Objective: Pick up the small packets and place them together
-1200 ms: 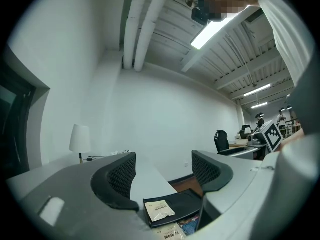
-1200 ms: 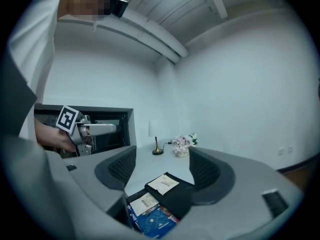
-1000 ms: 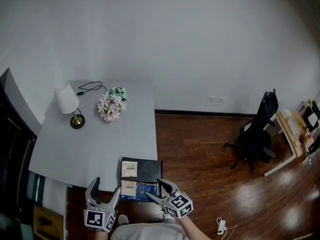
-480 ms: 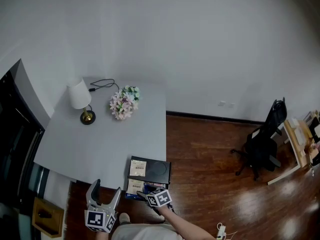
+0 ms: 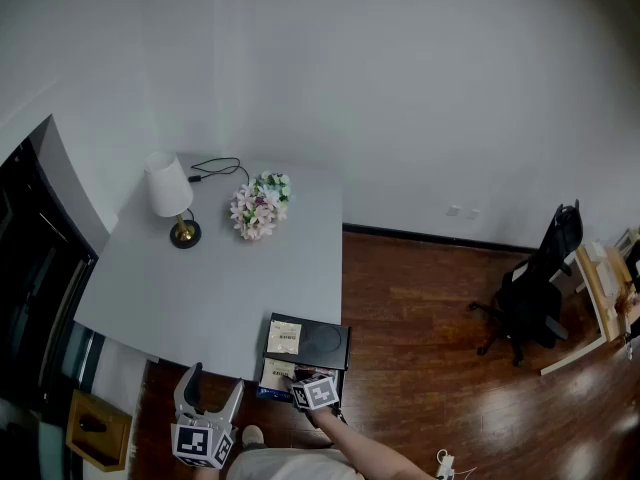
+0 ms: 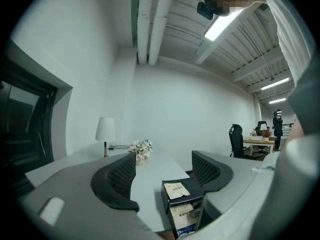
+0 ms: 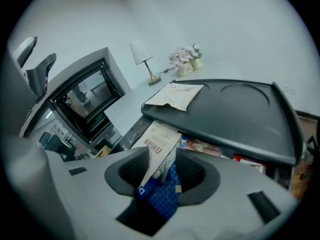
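Right gripper view: two packets. Your right gripper [image 7: 162,166] is closing around the near packet [image 7: 159,140]. The second packet [image 7: 175,95] lies farther, on the black tray [image 7: 245,116]. Your left gripper [image 6: 164,170] gapes wide.

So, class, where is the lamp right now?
In the head view, the lamp stands far left on the table, just left of the flowers.

Lower packet [image 7: 159,138] partly under black tray [image 7: 240,115]

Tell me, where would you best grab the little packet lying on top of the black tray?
The packet lies flat on the black tray, too thin to pinch from above. Likely best is the corner that seems to reach the tray's rim, coming in low from that side so one jaw could slip under it.
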Demonstrator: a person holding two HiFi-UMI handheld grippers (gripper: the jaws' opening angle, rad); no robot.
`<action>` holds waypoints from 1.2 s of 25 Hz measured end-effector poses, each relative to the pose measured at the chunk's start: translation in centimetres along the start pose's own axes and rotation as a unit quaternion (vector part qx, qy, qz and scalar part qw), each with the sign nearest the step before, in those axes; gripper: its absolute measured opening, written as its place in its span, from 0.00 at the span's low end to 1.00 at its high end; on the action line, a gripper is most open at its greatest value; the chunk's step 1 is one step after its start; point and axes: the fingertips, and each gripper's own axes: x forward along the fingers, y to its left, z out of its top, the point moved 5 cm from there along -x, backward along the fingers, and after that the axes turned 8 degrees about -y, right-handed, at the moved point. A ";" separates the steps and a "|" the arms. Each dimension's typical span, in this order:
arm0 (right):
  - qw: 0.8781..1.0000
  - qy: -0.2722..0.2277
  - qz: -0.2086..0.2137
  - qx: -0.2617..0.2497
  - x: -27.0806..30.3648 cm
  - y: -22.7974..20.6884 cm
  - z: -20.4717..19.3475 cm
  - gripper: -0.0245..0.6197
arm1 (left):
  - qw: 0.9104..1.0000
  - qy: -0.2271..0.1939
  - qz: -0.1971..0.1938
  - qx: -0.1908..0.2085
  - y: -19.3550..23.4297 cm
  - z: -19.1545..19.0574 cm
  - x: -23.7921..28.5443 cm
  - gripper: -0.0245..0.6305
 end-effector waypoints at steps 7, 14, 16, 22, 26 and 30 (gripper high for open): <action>0.999 0.011 -0.027 -0.032 -0.4 0.2 0.3 0.20 | 1.000 0.003 -0.005 -0.004 -0.5 -0.2 0.1 0.58; 0.998 0.009 -0.035 -0.045 -1.0 -0.5 -0.3 0.07 | 1.000 0.007 -0.005 -0.005 -0.7 -0.4 0.0 0.58; 0.999 0.008 -0.035 -0.041 -2.0 -0.6 -0.1 0.04 | 1.000 0.008 -0.003 -0.006 -0.7 -0.5 -0.2 0.58; 1.000 -0.020 -0.013 -0.007 -5.9 -0.5 -0.1 0.04 | 1.000 0.012 -0.008 -0.007 -0.6 -0.6 0.0 0.58; 0.997 -0.068 0.007 0.021 -9.4 0.0 1.2 0.04 | 1.000 0.010 -0.017 -0.011 -1.0 -0.9 0.7 0.58; 0.992 -0.121 0.013 0.044 -12.3 -0.5 3.8 0.04 | 0.999 0.009 -0.027 -0.015 -1.7 -1.1 1.3 0.58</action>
